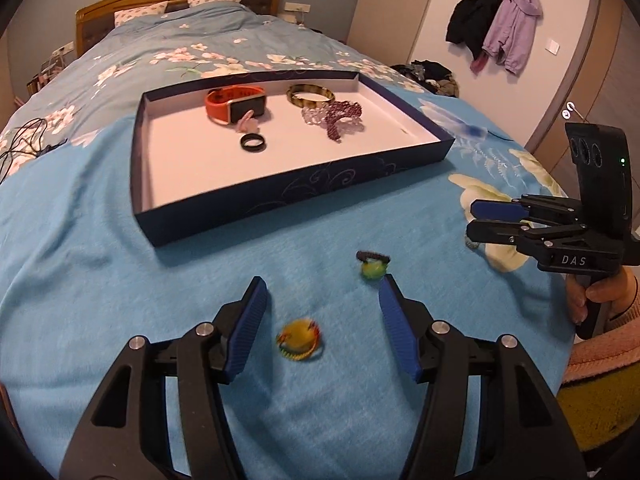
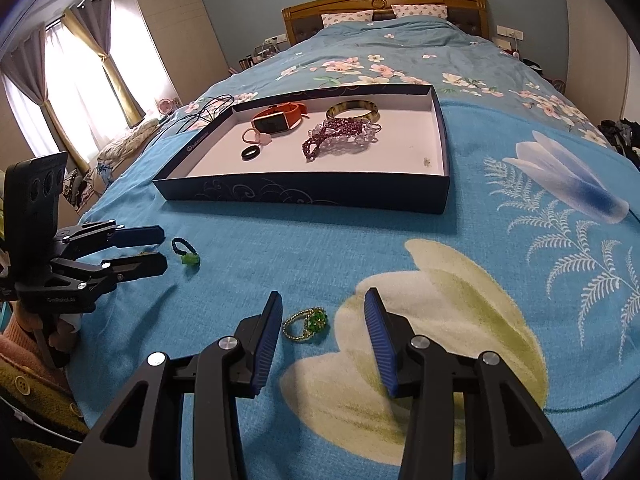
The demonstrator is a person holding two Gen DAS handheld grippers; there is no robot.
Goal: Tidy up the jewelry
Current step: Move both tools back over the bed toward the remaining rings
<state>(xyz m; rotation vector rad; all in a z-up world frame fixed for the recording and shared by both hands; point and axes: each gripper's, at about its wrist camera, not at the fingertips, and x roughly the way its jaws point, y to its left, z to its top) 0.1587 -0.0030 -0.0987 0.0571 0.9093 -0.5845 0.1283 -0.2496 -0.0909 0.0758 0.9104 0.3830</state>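
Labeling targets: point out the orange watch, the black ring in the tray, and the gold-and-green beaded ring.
orange watch (image 1: 234,106), left wrist view, strap and case.
black ring (image 1: 253,143), left wrist view, band.
gold-and-green beaded ring (image 2: 308,325), right wrist view, green bead cluster.

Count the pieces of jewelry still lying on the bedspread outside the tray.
3: yellow beaded ring between the left gripper's fingers, black ring with green bead ahead of it, gold-and-green beaded ring between the right gripper's fingers.

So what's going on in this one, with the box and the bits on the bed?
A person is sorting jewelry into a shallow box on the bed. A watch, bangle, bead bracelets and a black ring already lie inside. The left tool hangs open over a yellow ring; a green-beaded ring lies just beyond. The right tool is open around a gold ring with green beads, not gripping it.
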